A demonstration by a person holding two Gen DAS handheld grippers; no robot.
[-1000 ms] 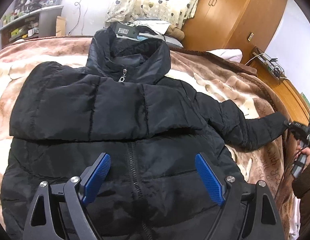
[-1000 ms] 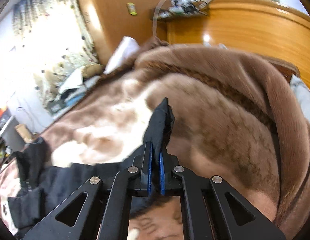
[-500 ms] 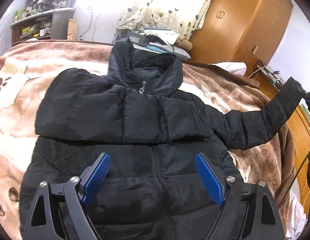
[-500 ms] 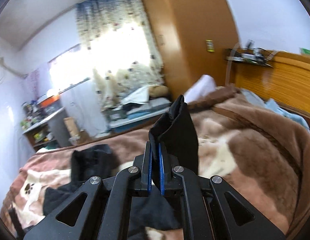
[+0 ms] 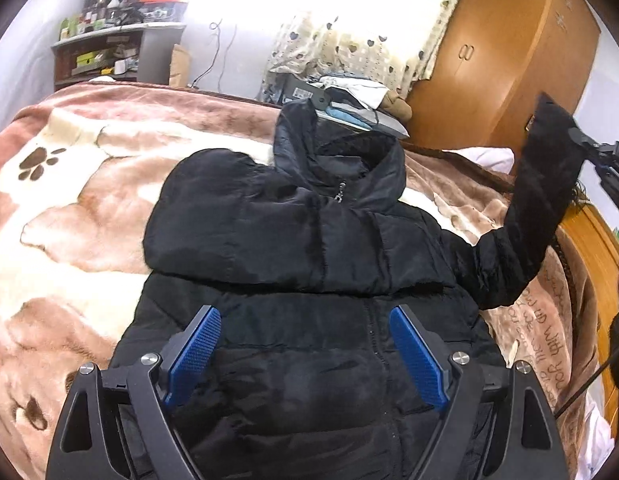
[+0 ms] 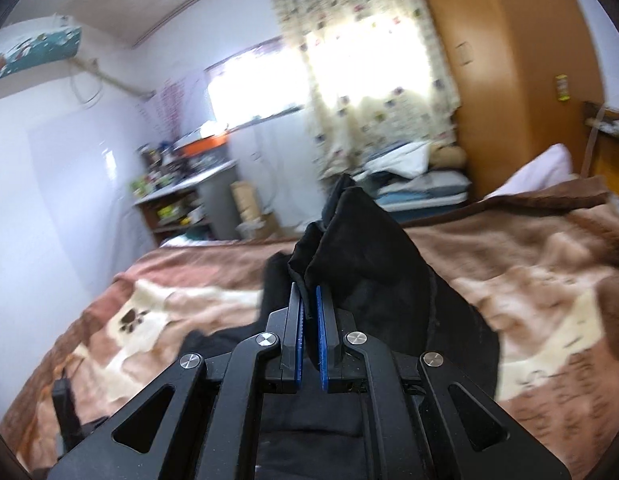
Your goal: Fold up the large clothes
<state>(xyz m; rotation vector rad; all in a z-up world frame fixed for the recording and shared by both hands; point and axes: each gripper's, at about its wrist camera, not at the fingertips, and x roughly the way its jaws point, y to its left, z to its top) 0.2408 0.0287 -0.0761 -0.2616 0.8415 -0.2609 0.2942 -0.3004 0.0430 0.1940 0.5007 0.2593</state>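
The bed [image 5: 89, 208], under a brown paw-print blanket [image 5: 61, 184], fills the space ahead of both sets of fingers. A black puffer jacket [image 5: 293, 248] lies front-up on it, zipped, collar at the far end, its hem directly beneath the left gripper [image 5: 305, 346]. One sleeve already lies folded across the chest, beyond the left gripper's fingers.

The other sleeve [image 5: 537, 200] is raised clear of the blanket, off to the right of the left gripper's fingers. The right gripper [image 6: 308, 334] has its fingers clamped on the cuff [image 6: 349, 240]. The left gripper hovers over the lower front, fingers spread apart and holding nothing.

The step in hand looks like the second sleeve fold. The next move probably calls for carrying the cuff across the chest and laying it flat on the folded sleeve before letting go.

Bare blanket lies left of the jacket and beyond its collar. On the right the bed's edge and a wooden wardrobe [image 5: 509, 52] stand near, so room there is tighter.
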